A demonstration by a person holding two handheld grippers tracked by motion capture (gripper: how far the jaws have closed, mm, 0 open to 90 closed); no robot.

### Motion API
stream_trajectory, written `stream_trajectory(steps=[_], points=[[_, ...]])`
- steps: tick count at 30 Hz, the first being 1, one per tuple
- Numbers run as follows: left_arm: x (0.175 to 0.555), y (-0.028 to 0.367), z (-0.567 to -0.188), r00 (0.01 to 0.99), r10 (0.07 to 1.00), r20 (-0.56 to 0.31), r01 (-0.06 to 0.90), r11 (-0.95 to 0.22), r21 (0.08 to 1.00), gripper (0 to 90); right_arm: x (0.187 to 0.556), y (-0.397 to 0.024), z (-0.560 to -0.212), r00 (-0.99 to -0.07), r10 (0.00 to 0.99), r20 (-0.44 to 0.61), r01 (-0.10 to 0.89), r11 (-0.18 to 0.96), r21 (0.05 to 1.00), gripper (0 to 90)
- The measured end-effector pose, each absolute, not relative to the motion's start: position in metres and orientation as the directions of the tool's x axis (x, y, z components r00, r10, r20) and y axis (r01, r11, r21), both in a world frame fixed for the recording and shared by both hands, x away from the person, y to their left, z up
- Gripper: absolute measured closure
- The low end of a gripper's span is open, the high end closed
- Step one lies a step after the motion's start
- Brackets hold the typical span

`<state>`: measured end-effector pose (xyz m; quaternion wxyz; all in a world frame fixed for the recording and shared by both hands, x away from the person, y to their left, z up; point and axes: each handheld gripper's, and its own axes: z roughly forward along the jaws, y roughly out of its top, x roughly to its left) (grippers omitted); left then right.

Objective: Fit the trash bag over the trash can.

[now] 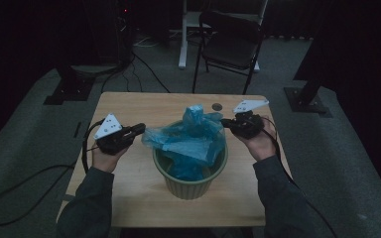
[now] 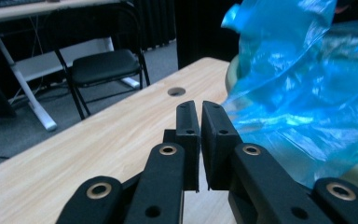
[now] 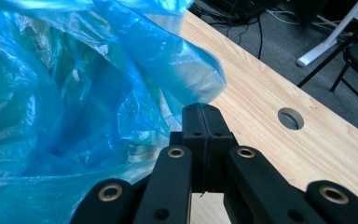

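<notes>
Currently a blue plastic bag (image 1: 191,141) sits bunched in the green bin (image 1: 188,181) near the middle of the worktop (image 1: 129,198), toward its near edge. The right claw (image 3: 201,114) is pressed together, seemingly pinching the bag's edge; the left claw (image 2: 200,112) stands a slit apart beside the film, holding nothing. Regrip on the left, then draw both edges outward evenly over the rim.

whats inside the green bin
A crumpled blue plastic bag sits in the green bin, bunched up and spilling over its rim toward the left gripper. The film covers the inside, so the bin's bottom, and anything under the bag, cannot be seen.
</notes>
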<state>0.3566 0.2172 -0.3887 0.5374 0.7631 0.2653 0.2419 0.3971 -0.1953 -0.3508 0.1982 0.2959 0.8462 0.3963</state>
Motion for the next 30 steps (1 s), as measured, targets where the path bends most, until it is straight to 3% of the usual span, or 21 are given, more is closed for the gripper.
stream_trajectory(steps=[3,5,9,16,30], points=[[0.357,0.217,-0.387,0.744,0.663,0.08,0.144,-0.275,0.95,80.9,0.396,-0.194,-0.35,-0.748,0.656,-0.101,0.34,0.51,0.79,90.0],[0.357,0.215,-0.381,0.749,0.659,0.071,0.132,-0.254,0.958,72.1,0.396,-0.193,-0.349,-0.752,0.651,-0.104,0.337,0.515,0.789,90.0],[0.358,0.214,-0.375,0.754,0.654,0.067,0.118,-0.235,0.965,64.6,0.396,-0.192,-0.349,-0.754,0.648,-0.104,0.334,0.516,0.789,90.0],[0.36,0.205,-0.365,0.799,0.593,0.094,0.089,-0.272,0.958,57.5,0.396,-0.19,-0.35,-0.761,0.64,-0.105,0.331,0.523,0.786,90.0],[0.38,0.185,-0.359,0.873,0.484,0.061,0.123,-0.34,0.932,48.8,0.395,-0.187,-0.351,-0.769,0.63,-0.106,0.327,0.531,0.781,90.0]])
